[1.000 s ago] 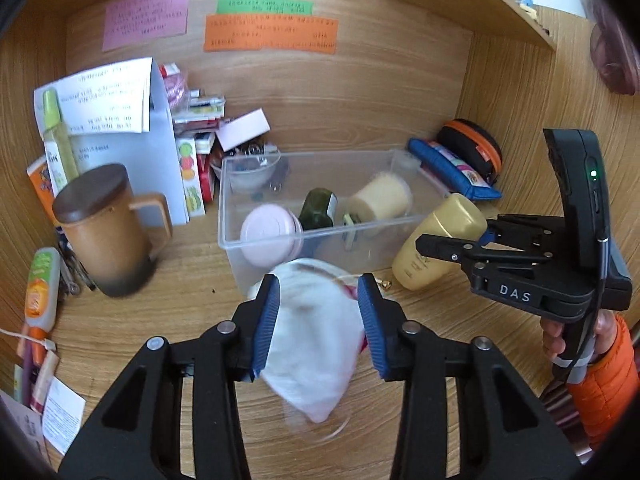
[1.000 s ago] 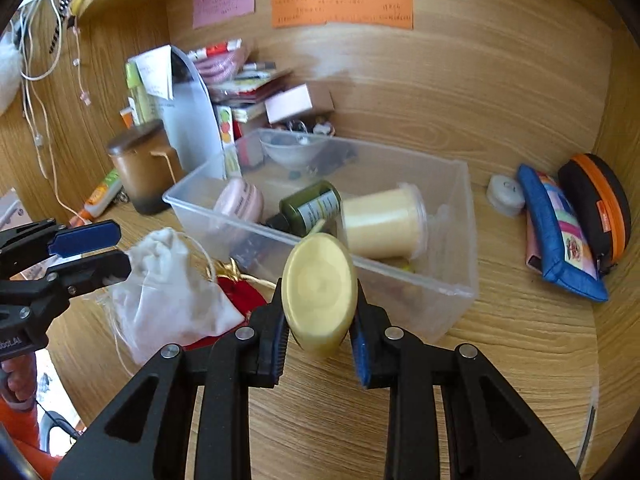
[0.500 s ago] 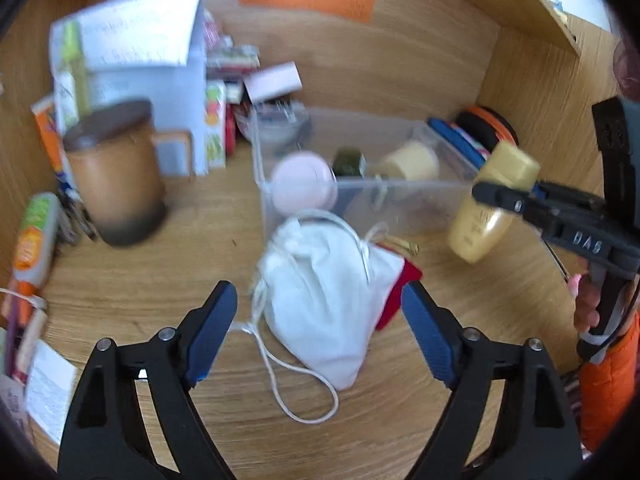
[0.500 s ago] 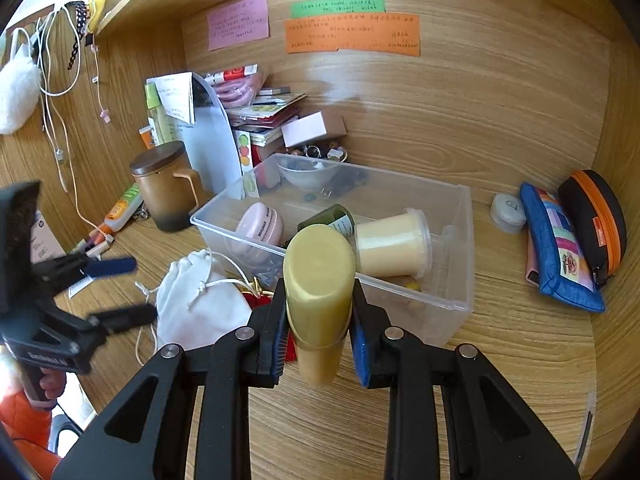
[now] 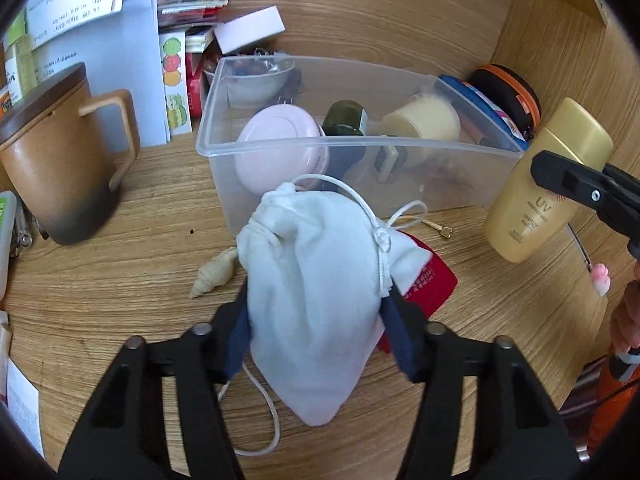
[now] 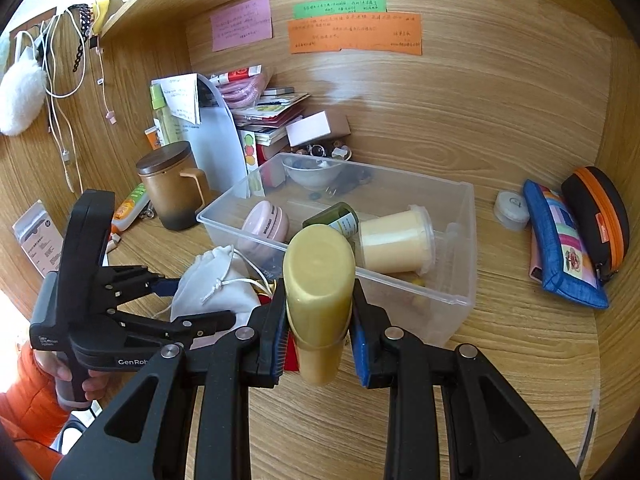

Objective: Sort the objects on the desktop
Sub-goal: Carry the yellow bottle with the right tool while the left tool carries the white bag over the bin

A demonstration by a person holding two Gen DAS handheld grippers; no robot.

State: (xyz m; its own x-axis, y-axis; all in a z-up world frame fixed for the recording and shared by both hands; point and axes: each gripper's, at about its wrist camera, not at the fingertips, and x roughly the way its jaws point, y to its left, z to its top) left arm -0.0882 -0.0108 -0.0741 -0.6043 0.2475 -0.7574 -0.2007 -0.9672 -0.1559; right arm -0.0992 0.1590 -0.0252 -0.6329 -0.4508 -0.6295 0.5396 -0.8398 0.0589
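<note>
Pouch (image 5: 316,280): soft, light; left tool (image 5: 316,320) closing around midsection. Right tool (image 6: 320,344) clamped on rigid, slick bottle (image 6: 320,292).

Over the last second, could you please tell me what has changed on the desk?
The left gripper let the white pouch go, opened wide, came down, and its jaws are now closing around it again on the desk, beside the clear box. The right gripper stays clamped on the yellow bottle; nothing else moved.
</note>
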